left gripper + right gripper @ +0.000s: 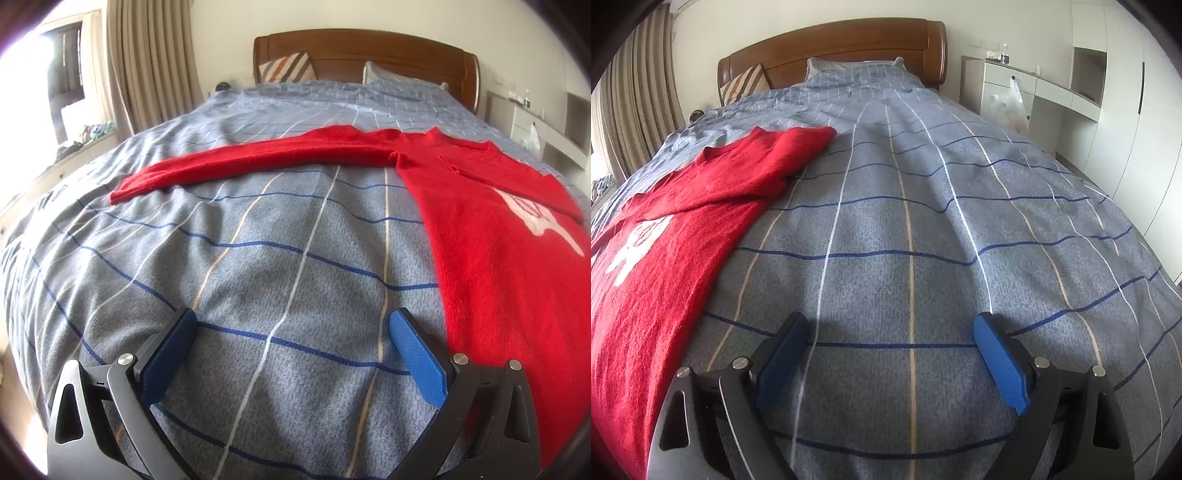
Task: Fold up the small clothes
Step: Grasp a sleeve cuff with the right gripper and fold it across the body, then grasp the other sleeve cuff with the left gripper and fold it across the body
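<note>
A red knit sweater (509, 258) with a white motif lies flat on the blue checked bedspread (258, 258). In the left wrist view one long sleeve (258, 162) stretches out to the left. In the right wrist view the same sweater (665, 258) fills the left side, with its other sleeve (768, 166) folded across the chest. My left gripper (291, 325) is open over bare bedspread, just left of the sweater's hem edge. My right gripper (890, 328) is open over bare bedspread (923, 221), to the right of the sweater. Neither holds anything.
A wooden headboard (362, 48) and pillows (288, 66) stand at the far end of the bed. Beige curtains (147, 66) hang at the left. White cabinets (1108, 110) with a plastic bag (1012, 103) hanging on them line the right side.
</note>
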A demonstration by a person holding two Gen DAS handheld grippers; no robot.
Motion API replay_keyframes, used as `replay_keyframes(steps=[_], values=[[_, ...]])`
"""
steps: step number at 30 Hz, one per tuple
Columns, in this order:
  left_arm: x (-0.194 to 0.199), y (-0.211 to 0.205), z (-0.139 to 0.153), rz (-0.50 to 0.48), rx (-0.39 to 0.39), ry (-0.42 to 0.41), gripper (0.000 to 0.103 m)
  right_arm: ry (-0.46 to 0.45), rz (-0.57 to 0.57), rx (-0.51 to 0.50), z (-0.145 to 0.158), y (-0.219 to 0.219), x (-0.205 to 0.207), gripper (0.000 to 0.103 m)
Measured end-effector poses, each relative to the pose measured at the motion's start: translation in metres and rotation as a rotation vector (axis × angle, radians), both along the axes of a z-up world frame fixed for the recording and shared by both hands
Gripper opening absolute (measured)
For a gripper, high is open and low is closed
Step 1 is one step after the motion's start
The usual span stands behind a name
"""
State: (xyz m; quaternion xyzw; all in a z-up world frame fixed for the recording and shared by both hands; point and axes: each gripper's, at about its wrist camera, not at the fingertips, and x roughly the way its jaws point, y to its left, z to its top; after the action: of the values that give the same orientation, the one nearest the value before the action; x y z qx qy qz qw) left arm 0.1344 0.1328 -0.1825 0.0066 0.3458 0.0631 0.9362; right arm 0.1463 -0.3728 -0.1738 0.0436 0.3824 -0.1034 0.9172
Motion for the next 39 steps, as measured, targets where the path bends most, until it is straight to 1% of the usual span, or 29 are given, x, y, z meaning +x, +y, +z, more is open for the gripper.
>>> replay_keyframes(steps=[7, 10, 12, 14, 16, 17, 19, 21, 23, 25, 27, 28, 29, 30, 31, 32, 33, 35, 36, 37, 38, 39], values=[[0.0, -0.001, 0.0, 0.003, 0.007, 0.002, 0.103, -0.005, -0.005, -0.014, -0.002, 0.003, -0.004, 0.091], [0.001, 0.0, 0.001, 0.001, 0.005, 0.023, 0.103, -0.005, -0.005, -0.013, -0.002, 0.003, -0.003, 0.091], [0.003, 0.003, 0.007, -0.001, -0.025, 0.07, 0.103, -0.005, -0.005, -0.013, -0.002, 0.004, -0.003, 0.091], [0.003, 0.012, 0.018, -0.037, -0.098, 0.112, 0.102, -0.005, -0.005, -0.014, -0.002, 0.003, -0.003, 0.091], [0.003, 0.032, 0.035, -0.057, -0.199, 0.114, 0.102, -0.005, -0.005, -0.015, -0.002, 0.004, -0.004, 0.092], [0.005, 0.048, 0.045, -0.041, -0.242, 0.1, 0.102, -0.005, -0.005, -0.015, -0.002, 0.003, -0.003, 0.092], [0.012, 0.087, 0.065, 0.021, -0.317, 0.077, 0.102, -0.006, -0.006, -0.018, -0.002, 0.005, -0.003, 0.092], [0.028, 0.133, 0.075, 0.097, -0.391, 0.076, 0.102, -0.009, -0.007, -0.018, -0.002, 0.005, -0.004, 0.092], [0.051, 0.177, 0.075, 0.173, -0.44, 0.106, 0.102, -0.009, -0.007, -0.019, -0.002, 0.005, -0.004, 0.092], [0.076, 0.215, 0.066, 0.264, -0.466, 0.148, 0.102, -0.009, -0.008, -0.021, -0.002, 0.005, -0.004, 0.092], [0.097, 0.239, 0.054, 0.329, -0.498, 0.178, 0.101, -0.01, -0.009, -0.021, -0.002, 0.005, -0.005, 0.092], [0.108, 0.244, 0.05, 0.337, -0.501, 0.191, 0.098, -0.009, -0.009, -0.022, -0.002, 0.005, -0.005, 0.092], [0.119, 0.244, 0.046, 0.334, -0.488, 0.201, 0.095, -0.009, -0.01, -0.023, -0.002, 0.005, -0.005, 0.092], [0.13, 0.243, 0.042, 0.331, -0.467, 0.212, 0.088, -0.009, -0.01, -0.024, -0.002, 0.004, -0.005, 0.092], [0.14, 0.24, 0.038, 0.331, -0.449, 0.222, 0.084, -0.008, -0.011, -0.025, -0.002, 0.005, -0.005, 0.092], [0.148, 0.239, 0.035, 0.338, -0.44, 0.226, 0.082, -0.008, -0.011, -0.026, -0.002, 0.005, -0.005, 0.092], [0.154, 0.237, 0.031, 0.352, -0.438, 0.22, 0.077, -0.008, -0.011, -0.027, -0.002, 0.004, -0.005, 0.092], [0.16, 0.235, 0.027, 0.389, -0.448, 0.188, 0.062, -0.007, -0.012, -0.029, -0.002, 0.005, -0.005, 0.092], [0.161, 0.234, 0.027, 0.402, -0.459, 0.163, 0.035, -0.006, -0.013, -0.03, -0.002, 0.005, -0.005, 0.092], [0.161, 0.236, 0.028, 0.395, -0.49, 0.144, 0.008, -0.006, -0.013, -0.032, -0.002, 0.005, -0.005, 0.092], [0.164, 0.232, 0.031, 0.387, -0.5, 0.145, 0.008, -0.006, -0.013, -0.032, -0.002, 0.005, -0.005, 0.092], [0.167, 0.223, 0.039, 0.382, -0.461, 0.133, 0.008, -0.006, -0.014, -0.032, -0.002, 0.005, -0.004, 0.092]])
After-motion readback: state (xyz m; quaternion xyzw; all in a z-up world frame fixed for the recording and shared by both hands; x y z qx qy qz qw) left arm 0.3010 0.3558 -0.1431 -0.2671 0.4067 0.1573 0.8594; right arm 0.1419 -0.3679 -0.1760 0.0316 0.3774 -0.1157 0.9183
